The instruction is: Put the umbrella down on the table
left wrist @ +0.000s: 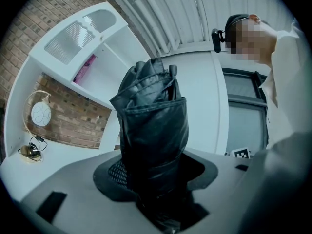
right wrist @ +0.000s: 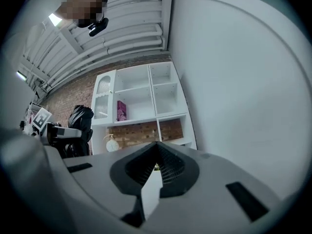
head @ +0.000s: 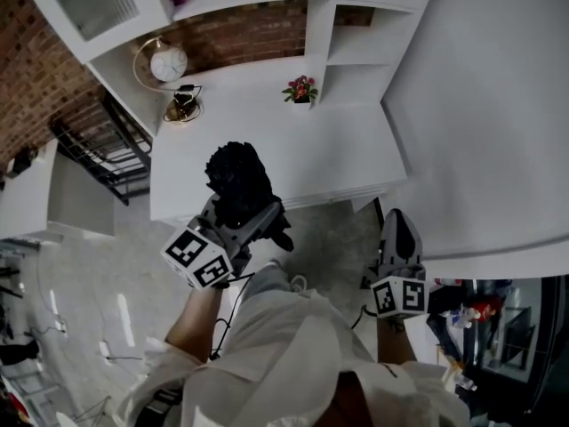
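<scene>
A black folded umbrella (head: 238, 185) in its sleeve stands up out of my left gripper (head: 244, 216), whose jaws are shut on its lower part. It hangs over the near edge of the white table (head: 293, 158). The left gripper view is filled by the umbrella (left wrist: 153, 126), wedged between the pads of that gripper (left wrist: 156, 179). My right gripper (head: 398, 229) is off to the right beside the table's corner, with its jaws together and nothing in them. In the right gripper view the tips of that gripper (right wrist: 157, 162) meet, and the umbrella (right wrist: 80, 118) shows far left.
On the table's far side stand a round white globe ornament (head: 167, 62), a small brass object with a cable (head: 182, 107) and a little flower pot (head: 300, 90). A white shelf unit (head: 356, 25) rises behind. A black metal rack (head: 102, 145) is left; a big white panel (head: 498, 105) right.
</scene>
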A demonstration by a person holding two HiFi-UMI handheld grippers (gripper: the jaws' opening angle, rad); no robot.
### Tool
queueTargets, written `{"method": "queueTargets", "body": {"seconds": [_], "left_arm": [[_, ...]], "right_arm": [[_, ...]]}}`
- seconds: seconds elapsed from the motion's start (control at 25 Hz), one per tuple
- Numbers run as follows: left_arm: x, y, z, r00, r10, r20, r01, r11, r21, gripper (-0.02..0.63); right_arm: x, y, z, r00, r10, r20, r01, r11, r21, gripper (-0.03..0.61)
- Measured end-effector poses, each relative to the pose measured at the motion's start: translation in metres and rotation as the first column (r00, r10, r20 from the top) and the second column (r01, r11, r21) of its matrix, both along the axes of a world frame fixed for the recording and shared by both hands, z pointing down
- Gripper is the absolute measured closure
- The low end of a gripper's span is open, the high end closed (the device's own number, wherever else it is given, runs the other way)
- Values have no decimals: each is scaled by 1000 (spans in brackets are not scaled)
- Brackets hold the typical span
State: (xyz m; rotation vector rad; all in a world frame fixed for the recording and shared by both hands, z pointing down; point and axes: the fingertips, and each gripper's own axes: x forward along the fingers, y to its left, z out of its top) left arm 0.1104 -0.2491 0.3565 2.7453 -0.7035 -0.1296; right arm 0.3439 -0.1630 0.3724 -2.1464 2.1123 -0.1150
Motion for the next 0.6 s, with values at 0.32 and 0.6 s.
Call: {"method": "queueTargets", "body": {"seconds": [0.32, 0.6], "left_arm": [[12, -49, 17, 1000, -5, -3, 5, 999, -34, 348], [31, -126, 32, 1000, 27, -10, -28, 997, -73, 348]], "right_arm": [[9, -45, 13, 1000, 2, -11, -2, 1000, -29, 561], [6, -122, 21, 999, -15, -28, 13, 998, -56, 560]]}}
